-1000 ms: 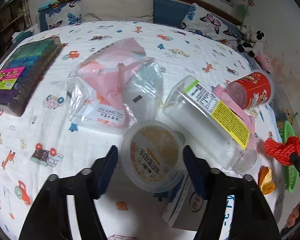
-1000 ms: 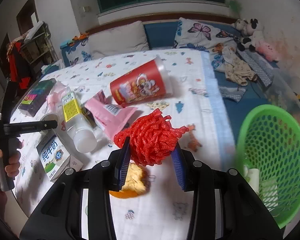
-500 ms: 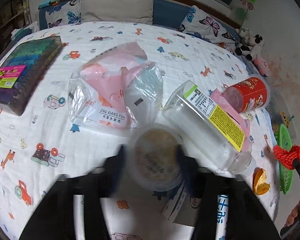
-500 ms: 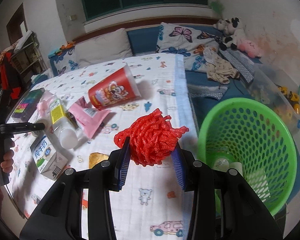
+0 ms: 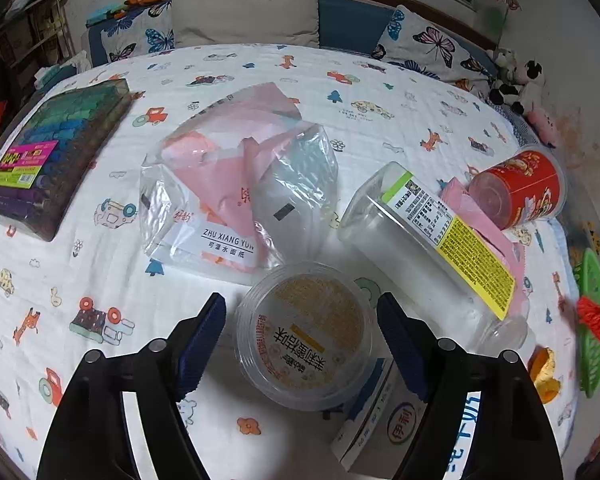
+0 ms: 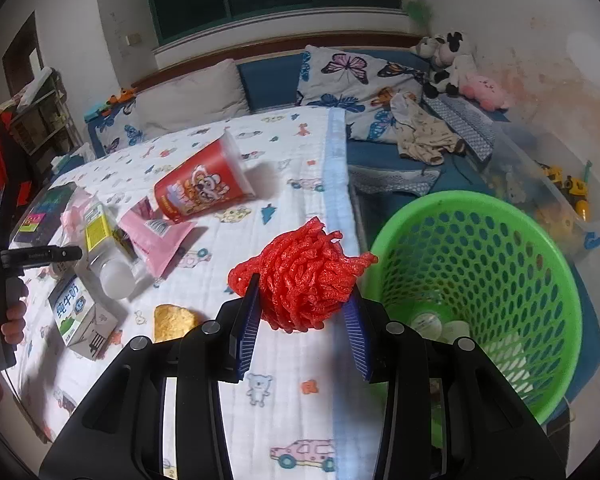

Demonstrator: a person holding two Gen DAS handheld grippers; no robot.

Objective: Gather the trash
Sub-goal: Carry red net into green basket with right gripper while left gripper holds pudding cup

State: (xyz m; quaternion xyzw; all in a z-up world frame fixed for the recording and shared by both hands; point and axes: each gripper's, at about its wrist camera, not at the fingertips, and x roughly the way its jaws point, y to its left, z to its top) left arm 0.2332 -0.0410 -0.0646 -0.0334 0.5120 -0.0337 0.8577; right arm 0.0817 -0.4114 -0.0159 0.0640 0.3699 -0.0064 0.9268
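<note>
Right gripper (image 6: 302, 316) carried from over the bed toward green basket (image 6: 556, 264), fingers clamped on red mesh ball (image 6: 300, 272), now just beside the rim, not yet over it. Drop likely next. Left gripper (image 5: 302, 338) fingers apart, straddling clear lidded tub (image 5: 306, 332) far from basket.

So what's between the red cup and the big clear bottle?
A pink wrapper lies between the red cup and the bottle, tucked partly under both. The left wrist view shows it best.
</note>
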